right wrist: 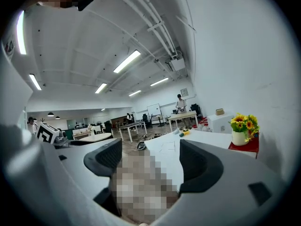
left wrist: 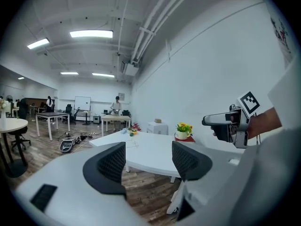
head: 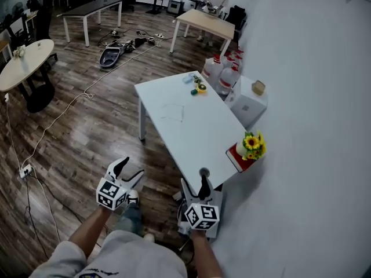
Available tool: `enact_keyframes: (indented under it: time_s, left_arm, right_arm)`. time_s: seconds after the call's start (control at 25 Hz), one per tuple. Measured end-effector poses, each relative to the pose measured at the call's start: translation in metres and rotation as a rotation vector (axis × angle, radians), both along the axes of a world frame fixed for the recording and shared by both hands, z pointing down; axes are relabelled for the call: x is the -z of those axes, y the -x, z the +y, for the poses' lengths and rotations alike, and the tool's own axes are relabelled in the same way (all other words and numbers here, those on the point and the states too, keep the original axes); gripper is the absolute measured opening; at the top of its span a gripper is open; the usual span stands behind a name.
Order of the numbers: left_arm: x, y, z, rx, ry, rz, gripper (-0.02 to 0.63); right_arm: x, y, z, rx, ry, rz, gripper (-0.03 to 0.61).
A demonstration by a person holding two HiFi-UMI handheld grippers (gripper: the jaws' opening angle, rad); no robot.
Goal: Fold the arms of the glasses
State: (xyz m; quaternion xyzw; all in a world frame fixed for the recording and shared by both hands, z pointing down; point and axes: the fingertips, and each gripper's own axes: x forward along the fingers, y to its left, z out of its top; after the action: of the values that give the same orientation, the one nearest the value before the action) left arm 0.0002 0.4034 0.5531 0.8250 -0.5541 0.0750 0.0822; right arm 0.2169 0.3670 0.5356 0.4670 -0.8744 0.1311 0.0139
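1. The person stands at the near end of a white table point(head: 174, 100), on a wooden floor, with one gripper in each hand.
2. The left gripper point(head: 127, 171) is held over the floor, off the table's near left corner. Its jaws are spread wide with nothing between them.
3. The right gripper point(head: 194, 181) is beside it, just short of the table's near edge. Its jaws are also spread wide and pinch nothing.
4. The glasses point(head: 173, 113), a thin wire pair, lie on the tabletop about midway along it, well apart from both grippers. The frame is too fine to tell how the arms are set.
5. A white pot of yellow sunflowers point(head: 252, 145) stands on a red book point(head: 236, 158) at the table's near right edge.
6. A few small objects, one yellow and green point(head: 200, 87), sit at the table's far end.
7. Beyond that far end, white jugs with red caps point(head: 223, 71) stand on the floor next to a low white cabinet point(head: 249, 103) by the wall.
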Motion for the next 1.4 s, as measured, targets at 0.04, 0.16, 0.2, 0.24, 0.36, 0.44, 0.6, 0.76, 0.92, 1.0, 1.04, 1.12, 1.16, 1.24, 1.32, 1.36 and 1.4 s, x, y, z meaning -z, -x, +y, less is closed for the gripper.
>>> enact_keyframes:
  time_s: [0.04,0.16,0.2,0.24,0.36,0.44,0.6,0.76,0.92,1.0,1.04,1.12,1.16,1.24,1.32,1.36,1.4]
  left_arm:
    - [0.001,0.004,-0.018,-0.012,-0.003,-0.003,0.302]
    - [0.006,0.021,-0.072,-0.039,-0.016,0.008,0.302]
    - [0.008,0.027,-0.092,-0.048,-0.019,0.014,0.302]
    - [0.01,0.033,-0.112,-0.059,-0.019,0.019,0.302]
    - [0.014,0.056,-0.162,-0.095,-0.011,0.019,0.302]
    - [0.014,0.069,-0.192,-0.115,-0.005,0.021,0.302]
    - [0.01,0.095,-0.244,-0.146,0.001,0.025,0.302]
    - [0.008,0.119,-0.284,-0.162,0.014,0.026,0.302]
    - [0.0,0.13,-0.321,-0.169,0.033,0.031,0.302]
    - [-0.005,0.132,-0.34,-0.17,0.048,0.039,0.302]
    - [-0.007,0.133,-0.35,-0.17,0.055,0.045,0.302]
    - [-0.009,0.135,-0.37,-0.168,0.063,0.052,0.302]
    - [-0.01,0.136,-0.382,-0.167,0.065,0.051,0.302]
    - [-0.013,0.134,-0.408,-0.167,0.065,0.047,0.302]
    - [-0.019,0.131,-0.438,-0.163,0.07,0.037,0.302]
    - [-0.022,0.129,-0.453,-0.159,0.074,0.033,0.302]
    - [-0.023,0.128,-0.467,-0.156,0.077,0.032,0.302]
  right_arm:
    - [-0.002,0.006,-0.012,0.002,0.01,0.008,0.364]
    - [-0.005,0.026,-0.054,-0.011,0.019,0.028,0.354]
    - [-0.002,0.033,-0.071,-0.02,0.016,0.028,0.356]
    - [0.001,0.04,-0.089,-0.031,0.013,0.025,0.356]
    - [0.009,0.064,-0.138,-0.069,0.019,0.003,0.354]
    - [0.011,0.077,-0.167,-0.093,0.032,-0.015,0.351]
    - [0.008,0.101,-0.22,-0.132,0.044,-0.026,0.348]
    - [0.007,0.123,-0.258,-0.156,0.058,-0.026,0.345]
    - [0.001,0.131,-0.292,-0.165,0.067,-0.018,0.342]
    - [-0.004,0.132,-0.312,-0.17,0.075,-0.016,0.341]
    - [-0.006,0.132,-0.322,-0.172,0.08,-0.016,0.341]
    - [-0.012,0.133,-0.344,-0.171,0.091,-0.018,0.339]
    - [-0.014,0.133,-0.356,-0.169,0.094,-0.017,0.339]
    - [-0.018,0.13,-0.384,-0.162,0.095,-0.016,0.339]
    - [-0.027,0.126,-0.416,-0.149,0.1,-0.017,0.336]
    - [-0.032,0.125,-0.432,-0.139,0.108,-0.016,0.333]
    - [-0.037,0.124,-0.447,-0.128,0.119,-0.014,0.334]
